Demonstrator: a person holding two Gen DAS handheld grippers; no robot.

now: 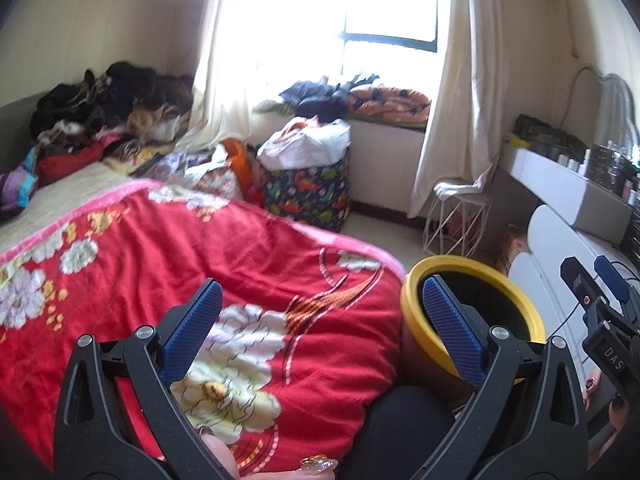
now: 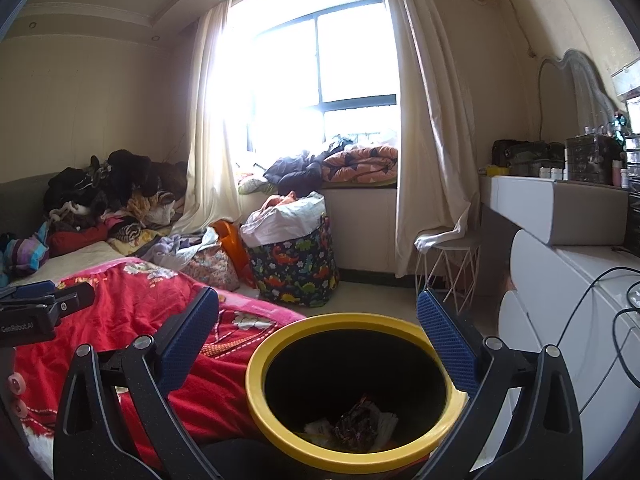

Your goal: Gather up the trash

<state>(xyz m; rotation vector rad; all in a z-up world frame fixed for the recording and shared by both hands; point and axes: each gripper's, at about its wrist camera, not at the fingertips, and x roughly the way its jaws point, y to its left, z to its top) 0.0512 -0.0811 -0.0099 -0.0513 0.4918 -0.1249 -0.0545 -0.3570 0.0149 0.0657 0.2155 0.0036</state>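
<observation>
A yellow-rimmed bin (image 2: 280, 344) with a dark inside stands beside the bed, and crumpled wrappers and paper (image 2: 360, 426) lie at its bottom. My right gripper (image 2: 318, 330) hovers over the bin mouth, open and empty. In the left wrist view the same bin (image 1: 416, 312) sits at the lower right. My left gripper (image 1: 322, 322) is open over the red floral blanket (image 1: 200, 264), with nothing between its fingers. The right gripper's body (image 1: 600, 320) shows at the right edge of that view.
The bed holds a heap of clothes (image 2: 112, 196) at its far end. A dinosaur-print bag (image 2: 296, 268) stuffed with bags stands on the floor under the window. A white wire stool (image 2: 448, 268) and white dresser (image 2: 580, 300) with cables line the right side.
</observation>
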